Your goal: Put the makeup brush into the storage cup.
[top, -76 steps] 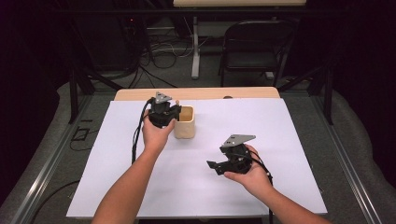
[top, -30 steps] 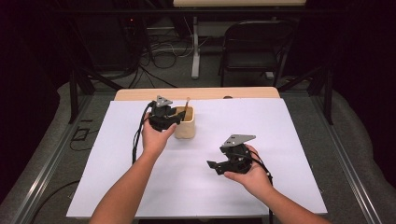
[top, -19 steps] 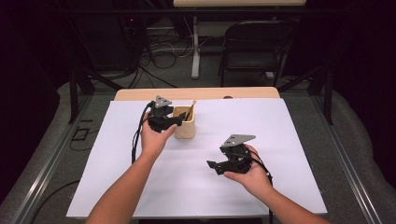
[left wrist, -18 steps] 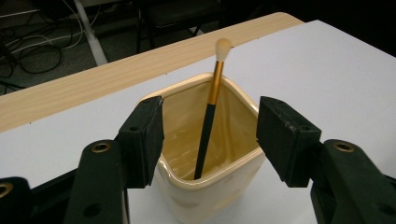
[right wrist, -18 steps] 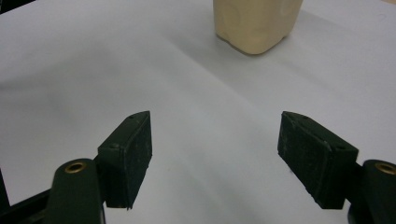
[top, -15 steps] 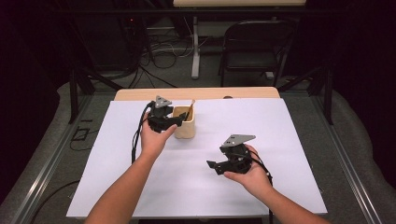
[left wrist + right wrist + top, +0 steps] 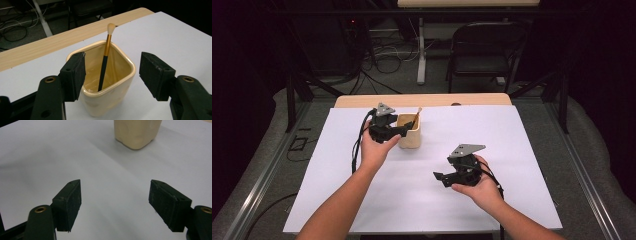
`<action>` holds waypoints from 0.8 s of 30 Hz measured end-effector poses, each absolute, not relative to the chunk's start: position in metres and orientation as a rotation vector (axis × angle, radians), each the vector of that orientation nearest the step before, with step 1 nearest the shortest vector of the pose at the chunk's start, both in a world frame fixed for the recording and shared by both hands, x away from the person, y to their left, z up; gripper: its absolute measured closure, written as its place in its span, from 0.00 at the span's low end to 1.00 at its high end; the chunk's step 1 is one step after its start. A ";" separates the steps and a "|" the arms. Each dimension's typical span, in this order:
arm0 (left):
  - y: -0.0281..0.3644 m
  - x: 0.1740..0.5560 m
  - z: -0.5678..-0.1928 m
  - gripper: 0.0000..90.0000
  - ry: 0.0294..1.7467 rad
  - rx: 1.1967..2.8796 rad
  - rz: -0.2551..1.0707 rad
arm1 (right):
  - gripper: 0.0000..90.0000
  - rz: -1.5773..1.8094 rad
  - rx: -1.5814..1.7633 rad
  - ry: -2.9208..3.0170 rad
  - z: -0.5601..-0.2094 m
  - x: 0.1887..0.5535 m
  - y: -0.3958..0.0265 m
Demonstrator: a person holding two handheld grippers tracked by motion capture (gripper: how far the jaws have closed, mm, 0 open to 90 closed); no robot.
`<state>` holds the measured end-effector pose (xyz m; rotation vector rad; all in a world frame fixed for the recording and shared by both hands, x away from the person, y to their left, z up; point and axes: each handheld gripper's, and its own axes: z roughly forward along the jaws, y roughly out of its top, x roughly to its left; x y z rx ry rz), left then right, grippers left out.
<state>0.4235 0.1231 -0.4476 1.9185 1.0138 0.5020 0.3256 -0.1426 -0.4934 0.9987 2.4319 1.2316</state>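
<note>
Makeup brush (image 7: 105, 60) stands tilted in cream ceramic cup (image 7: 110, 100) at far left of counter (image 7: 512, 150); left gripper (image 7: 404, 131) jaws just opened, spread beside the rim, right gripper (image 7: 440, 178) jaws spread, idle; brush looks light, stiff, best pinched mid-handle.

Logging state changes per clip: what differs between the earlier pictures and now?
The brush is new in the cream cup: absent from the earliest picture, it now leans against the far rim, bristles up. The left gripper has let it go; its jaws have just been opening and stand wide, clear of the brush. The cup, the white sheet and the open right gripper kept their places.
</note>
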 end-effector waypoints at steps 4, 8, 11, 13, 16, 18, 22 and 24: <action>0.124 0.422 -0.446 0.42 1.012 1.929 0.500 | 0.29 1.231 1.000 2.430 -0.493 0.325 -0.143; 0.127 0.421 -0.444 0.42 1.020 1.933 0.500 | 0.29 1.231 1.000 2.429 -0.493 0.325 -0.143; 0.130 0.420 -0.443 0.41 1.021 1.937 0.501 | 0.29 1.233 0.997 2.429 -0.493 0.325 -0.143; 0.132 0.420 -0.441 0.41 1.020 1.943 0.501 | 0.29 1.234 1.001 2.428 -0.493 0.325 -0.143; 0.136 0.418 -0.440 0.41 1.026 1.940 0.506 | 0.29 1.240 1.003 2.420 -0.492 0.325 -0.143; 0.139 0.418 -0.439 0.41 1.023 1.941 0.507 | 0.29 1.242 0.998 2.419 -0.492 0.326 -0.144; 0.141 0.415 -0.437 0.42 1.014 1.943 0.477 | 0.29 1.240 1.002 2.418 -0.491 0.325 -0.144; 0.142 0.413 -0.436 0.42 1.005 1.951 0.476 | 0.29 1.242 1.003 2.415 -0.491 0.325 -0.145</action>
